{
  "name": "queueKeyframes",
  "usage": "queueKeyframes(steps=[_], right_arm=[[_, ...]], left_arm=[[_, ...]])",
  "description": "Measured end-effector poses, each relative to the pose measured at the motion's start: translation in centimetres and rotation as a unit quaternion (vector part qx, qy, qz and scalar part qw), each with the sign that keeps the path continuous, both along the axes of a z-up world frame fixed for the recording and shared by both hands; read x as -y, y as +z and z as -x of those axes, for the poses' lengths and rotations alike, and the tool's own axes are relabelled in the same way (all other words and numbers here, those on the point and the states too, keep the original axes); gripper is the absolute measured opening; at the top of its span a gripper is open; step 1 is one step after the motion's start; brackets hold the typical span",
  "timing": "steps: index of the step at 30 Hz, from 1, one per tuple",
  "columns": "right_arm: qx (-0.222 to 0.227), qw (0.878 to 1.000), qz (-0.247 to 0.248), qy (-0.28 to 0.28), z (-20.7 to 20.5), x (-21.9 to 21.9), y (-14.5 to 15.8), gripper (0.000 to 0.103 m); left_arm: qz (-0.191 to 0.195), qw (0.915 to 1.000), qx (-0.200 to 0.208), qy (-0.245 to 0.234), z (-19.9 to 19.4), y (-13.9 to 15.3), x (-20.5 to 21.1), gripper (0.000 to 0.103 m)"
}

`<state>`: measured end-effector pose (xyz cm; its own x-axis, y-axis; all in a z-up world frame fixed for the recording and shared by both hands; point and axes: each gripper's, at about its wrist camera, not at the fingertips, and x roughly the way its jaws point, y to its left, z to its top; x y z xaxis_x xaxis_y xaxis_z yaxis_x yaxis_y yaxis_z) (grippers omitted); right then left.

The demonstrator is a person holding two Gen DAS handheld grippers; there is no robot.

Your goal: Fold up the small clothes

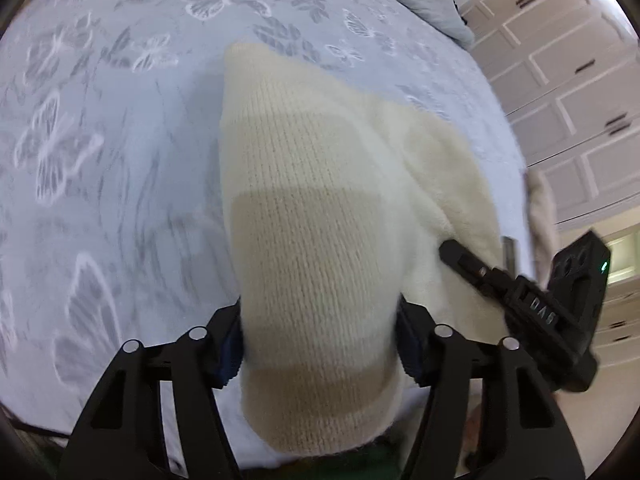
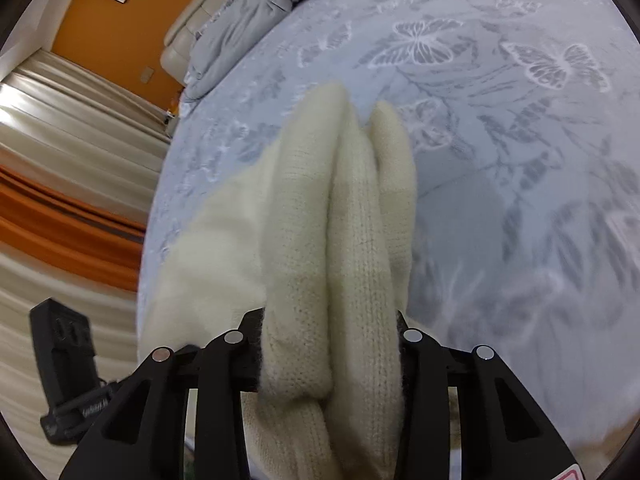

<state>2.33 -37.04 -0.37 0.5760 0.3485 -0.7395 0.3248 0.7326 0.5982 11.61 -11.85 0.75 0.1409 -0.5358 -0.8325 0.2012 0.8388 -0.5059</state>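
Cream knitted garment (image 1: 316, 216) held over butterfly bedspread (image 1: 100, 128), near edge pinched by left gripper (image 1: 320, 344) and right gripper (image 2: 332, 356). Fold step judged underway; next, gripped edge carried far, laid flat.

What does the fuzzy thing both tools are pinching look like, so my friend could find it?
Look at the big pale blue bedspread printed with butterflies. Above it, the left tool and right tool each grip a cream knitted garment. It is the only woolly, ribbed, cream thing with faint tan bands.
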Motion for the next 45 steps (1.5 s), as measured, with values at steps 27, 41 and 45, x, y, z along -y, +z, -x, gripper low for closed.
queueKeyframes(steps=[27,41,45], right_arm=[[0.204,0.954,0.059,0.213,15.8,-23.8,21.1,0.036],[0.094,0.983,0.122,0.101,5.0,-15.3,6.3,0.057],[0.013,0.993,0.108,0.040,6.5,-12.6,1.8,0.039]], left_arm=[[0.005,0.9731,0.215,0.082,23.6,22.9,-23.8,0.059],[0.017,0.9638,0.252,0.086,11.6,8.8,-20.4,0.085],[-0.006,0.9808,0.132,0.143,10.3,1.7,-22.1,0.073]])
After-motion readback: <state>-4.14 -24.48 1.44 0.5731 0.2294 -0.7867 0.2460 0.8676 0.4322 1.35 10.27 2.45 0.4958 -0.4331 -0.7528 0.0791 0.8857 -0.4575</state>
